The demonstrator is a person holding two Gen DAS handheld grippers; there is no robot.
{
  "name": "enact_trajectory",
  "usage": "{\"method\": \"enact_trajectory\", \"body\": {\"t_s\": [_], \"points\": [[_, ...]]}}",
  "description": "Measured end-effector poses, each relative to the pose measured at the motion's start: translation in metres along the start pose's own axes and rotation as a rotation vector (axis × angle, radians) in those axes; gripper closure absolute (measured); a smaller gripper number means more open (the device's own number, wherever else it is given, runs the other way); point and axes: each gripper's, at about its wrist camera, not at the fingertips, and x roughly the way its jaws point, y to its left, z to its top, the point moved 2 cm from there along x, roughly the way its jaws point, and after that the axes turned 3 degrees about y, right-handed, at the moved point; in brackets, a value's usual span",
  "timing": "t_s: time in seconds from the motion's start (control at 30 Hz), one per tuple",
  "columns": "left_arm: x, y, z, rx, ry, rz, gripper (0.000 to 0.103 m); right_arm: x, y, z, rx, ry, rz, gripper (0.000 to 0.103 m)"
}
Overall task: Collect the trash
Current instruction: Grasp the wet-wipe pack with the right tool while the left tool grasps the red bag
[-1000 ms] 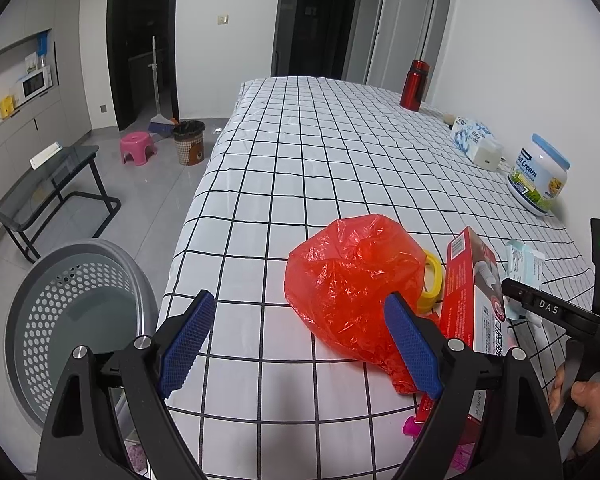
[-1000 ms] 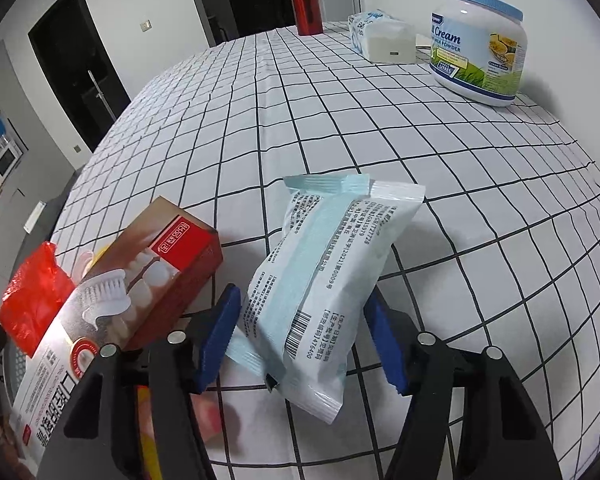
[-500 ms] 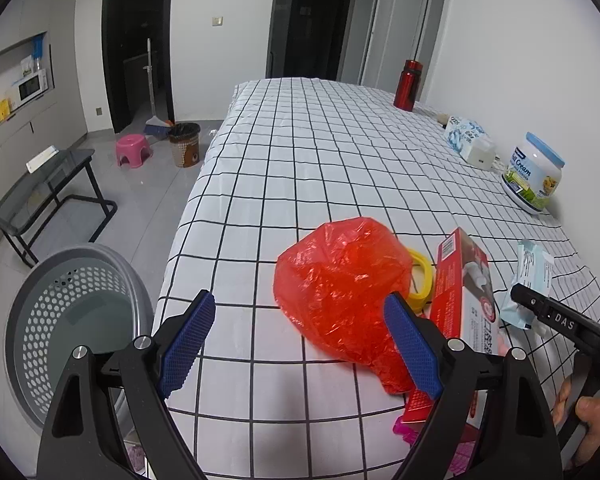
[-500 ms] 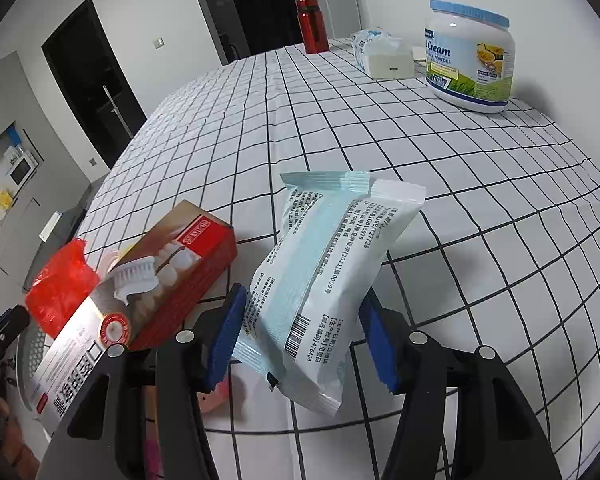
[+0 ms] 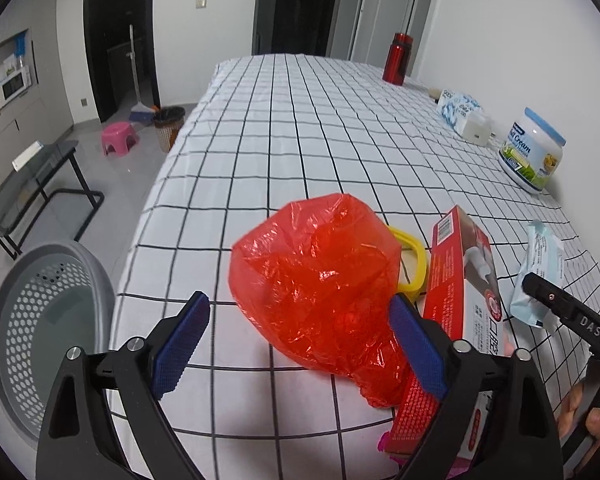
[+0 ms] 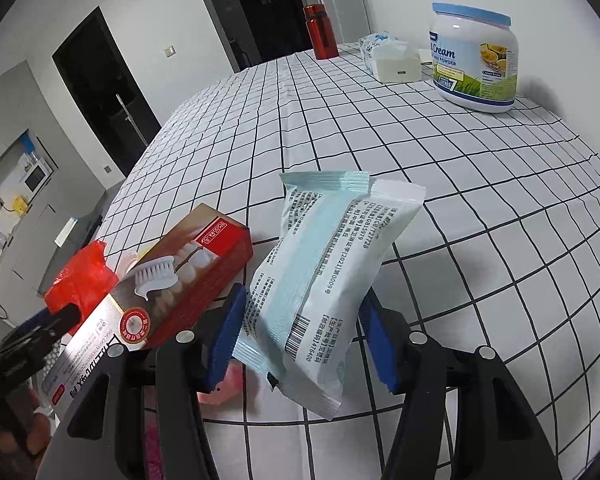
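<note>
Plainly the pick-up step is in hand: the right gripper (image 6: 300, 336) straddles the lower end of the pale blue and white sealed plastic packet (image 6: 323, 276), its blue pads set at either side of it; whether they press the packet or only bracket it I cannot tell; the packet slants up off the black-and-white checked tablecloth (image 6: 479, 184), beside the red toothpaste carton (image 6: 180, 280). The left gripper (image 5: 296, 344) hangs with jaws spread wide and nothing between them, aimed at the crumpled red plastic bag (image 5: 319, 292), which lies near the table's front edge with a yellow ring (image 5: 413, 260) just behind it. By my judgement the next move calls for a firm squeeze on the packet, then a carry leftward across the table edge to the grey perforated bin (image 5: 40, 320) standing on the floor below; the left tongs could meanwhile close on the bag.
</note>
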Motion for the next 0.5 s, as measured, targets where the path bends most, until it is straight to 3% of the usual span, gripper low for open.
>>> {"method": "enact_trajectory", "body": {"t_s": [0.1, 0.17, 0.3, 0.4, 0.5], "points": [[0.006, -0.002, -0.001, -0.001, 0.023, -0.023, 0.042, -0.001, -0.001, 0.0, 0.005, -0.003, 0.007, 0.048], [0.007, -0.003, -0.001, -0.001, 0.028, -0.03, 0.049, -0.001, -0.002, 0.0, 0.007, -0.004, 0.011, 0.048], [0.007, -0.004, -0.003, 0.002, 0.035, -0.056, 0.08, -0.002, -0.001, -0.001, 0.005, -0.006, 0.016, 0.047], [0.002, -0.005, -0.003, 0.007, 0.026, -0.062, 0.09, -0.004, 0.001, -0.002, 0.0, -0.009, 0.018, 0.048], [-0.006, -0.003, -0.001, 0.008, 0.006, -0.064, 0.094, -0.007, 0.003, -0.003, -0.003, -0.014, 0.019, 0.048]]}}
